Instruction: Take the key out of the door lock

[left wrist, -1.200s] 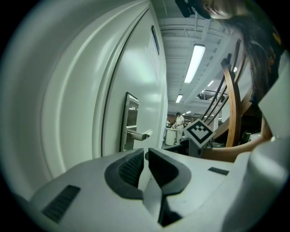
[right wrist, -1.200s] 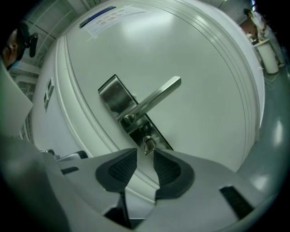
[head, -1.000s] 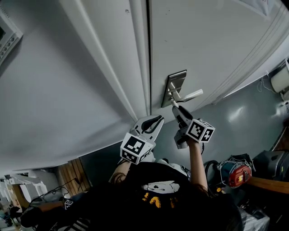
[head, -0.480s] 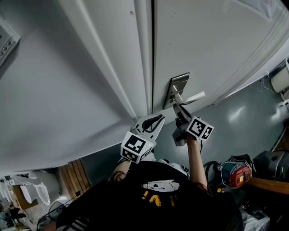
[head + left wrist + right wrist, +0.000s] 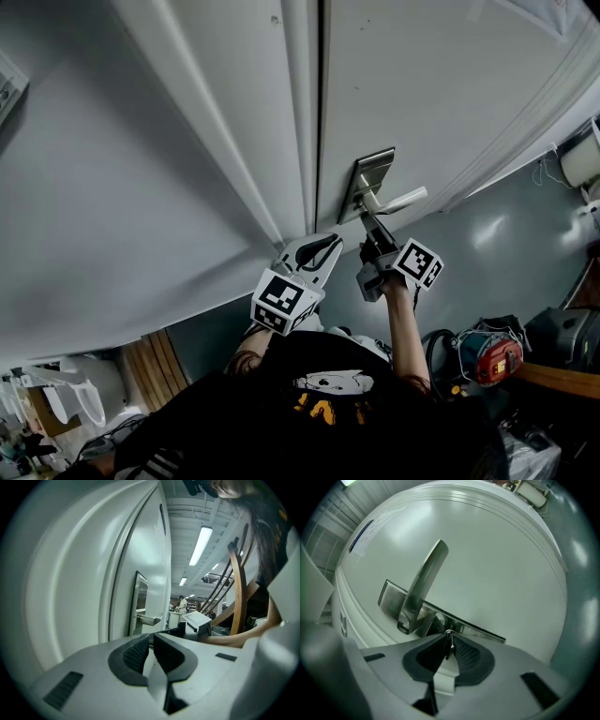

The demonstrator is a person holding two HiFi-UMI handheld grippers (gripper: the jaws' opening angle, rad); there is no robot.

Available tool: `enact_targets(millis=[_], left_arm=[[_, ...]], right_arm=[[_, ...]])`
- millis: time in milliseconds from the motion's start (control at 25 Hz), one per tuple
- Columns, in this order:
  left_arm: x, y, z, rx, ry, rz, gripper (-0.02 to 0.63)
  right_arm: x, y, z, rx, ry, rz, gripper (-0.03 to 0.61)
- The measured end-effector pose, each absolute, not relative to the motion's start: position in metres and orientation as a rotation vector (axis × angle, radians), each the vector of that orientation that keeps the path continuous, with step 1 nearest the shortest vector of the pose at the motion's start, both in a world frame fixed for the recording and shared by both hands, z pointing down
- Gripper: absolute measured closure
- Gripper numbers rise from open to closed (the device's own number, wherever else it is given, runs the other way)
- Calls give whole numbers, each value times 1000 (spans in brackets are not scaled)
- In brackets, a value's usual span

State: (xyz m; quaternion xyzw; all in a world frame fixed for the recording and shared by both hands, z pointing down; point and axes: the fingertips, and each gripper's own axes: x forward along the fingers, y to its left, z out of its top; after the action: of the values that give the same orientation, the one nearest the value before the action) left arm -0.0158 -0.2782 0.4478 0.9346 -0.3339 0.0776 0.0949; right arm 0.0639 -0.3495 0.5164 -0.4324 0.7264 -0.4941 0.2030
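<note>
**Key pinched in the lock, ready to be drawn out.**

Left of centre in the head view, your left gripper (image 5: 317,249) waits by the white door (image 5: 450,84), its jaws together on nothing. Just right of it, your right gripper (image 5: 371,229) has just been closing and now pinches the small metal key (image 5: 448,640), which sits in the brushed steel lock plate (image 5: 373,169). Next, I judge, you pull straight back along the keyway. The silver lever handle (image 5: 403,200) juts close beside the jaws, so mind it. The red machine (image 5: 494,361) at lower right is well clear.

Head view steeply down, both gripper views close, apparently sharing door handle (image 5: 398,200)
</note>
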Motion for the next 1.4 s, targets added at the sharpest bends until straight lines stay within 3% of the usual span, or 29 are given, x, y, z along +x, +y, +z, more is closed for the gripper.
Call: enact_targets(millis=[1400], left_arm=[[-21, -269, 447, 2749, -1083, 270, 578]], right_arm=[[68, -347, 521, -1013, 1688, -1582, 558]])
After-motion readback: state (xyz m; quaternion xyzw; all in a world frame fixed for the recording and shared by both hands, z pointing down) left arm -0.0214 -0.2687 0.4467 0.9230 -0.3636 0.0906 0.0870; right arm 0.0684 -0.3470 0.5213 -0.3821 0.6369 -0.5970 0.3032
